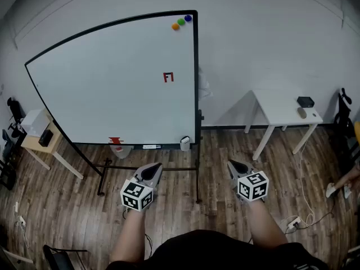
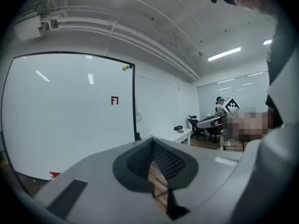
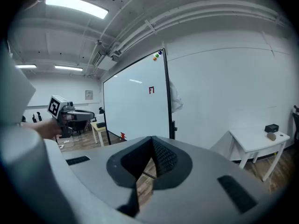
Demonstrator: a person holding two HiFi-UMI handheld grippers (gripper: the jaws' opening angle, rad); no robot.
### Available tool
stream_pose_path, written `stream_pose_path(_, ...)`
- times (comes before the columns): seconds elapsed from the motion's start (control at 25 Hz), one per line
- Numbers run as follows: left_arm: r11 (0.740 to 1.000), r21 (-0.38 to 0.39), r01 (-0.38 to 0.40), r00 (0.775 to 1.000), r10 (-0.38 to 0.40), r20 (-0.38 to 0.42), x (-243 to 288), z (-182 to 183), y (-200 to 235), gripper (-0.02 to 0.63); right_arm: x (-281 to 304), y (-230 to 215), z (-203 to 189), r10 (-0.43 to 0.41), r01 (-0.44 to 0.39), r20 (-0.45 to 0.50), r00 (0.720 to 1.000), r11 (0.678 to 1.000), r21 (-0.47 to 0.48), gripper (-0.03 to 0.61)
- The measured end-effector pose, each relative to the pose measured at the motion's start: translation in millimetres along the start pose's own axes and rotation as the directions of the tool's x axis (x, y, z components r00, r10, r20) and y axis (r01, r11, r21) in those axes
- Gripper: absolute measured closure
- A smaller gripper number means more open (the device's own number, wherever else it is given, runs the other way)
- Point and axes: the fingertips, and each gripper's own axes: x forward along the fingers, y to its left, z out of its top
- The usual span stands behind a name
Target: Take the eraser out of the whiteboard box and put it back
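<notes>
Nearest, at seven o'clock: left gripper [image 1: 151,173], pressed shut, empty. At five o'clock: right gripper [image 1: 236,166], likewise closed on nothing. Beyond, at twelve: one whiteboard [image 1: 112,89], three magnets [image 1: 181,22] at its top right corner. On its bottom ledge, one white box [image 1: 185,143] by the right edge; eraser too small to tell. Leaves bare floor [image 1: 216,156] between.

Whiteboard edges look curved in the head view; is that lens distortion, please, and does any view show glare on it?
Head view: the whiteboard bows from wide-angle distortion, no glare. Left gripper view: two light streaks reflect on it. Right gripper view: one faint streak.
</notes>
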Motion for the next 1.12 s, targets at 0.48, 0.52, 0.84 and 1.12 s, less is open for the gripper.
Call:
stream_pose_path(0.48, 0.999, -0.021, -0.037, 0.999, 0.036, -0.034, 39, -8, -24, 0.603, 4, -32, -11, 0.062, -0.062, 0.012, 0.998, 0.998, 0.011, 0.583)
stream_pose_path(0.52, 0.999, -0.022, -0.037, 0.999, 0.036, -0.035, 42, -8, -23, 0.603, 6, -33, -11, 0.064, -0.064, 0.013, 0.998, 0.998, 0.013, 0.583)
stream_pose_path(0.84, 0.998, -0.045, -0.036, 0.999, 0.034, -0.031, 64, -14, -4, 0.603, 26, -41, -15, 0.057, -0.057, -0.011, 0.998, 0.998, 0.02, 0.583)
stream_pose_path(1.12, 0.998, -0.063, -0.016, 0.999, 0.014, -0.037, 84, -28, 26, 0.603, 55, -49, -14, 0.028, -0.027, -0.028, 0.999, 0.999, 0.034, 0.583)
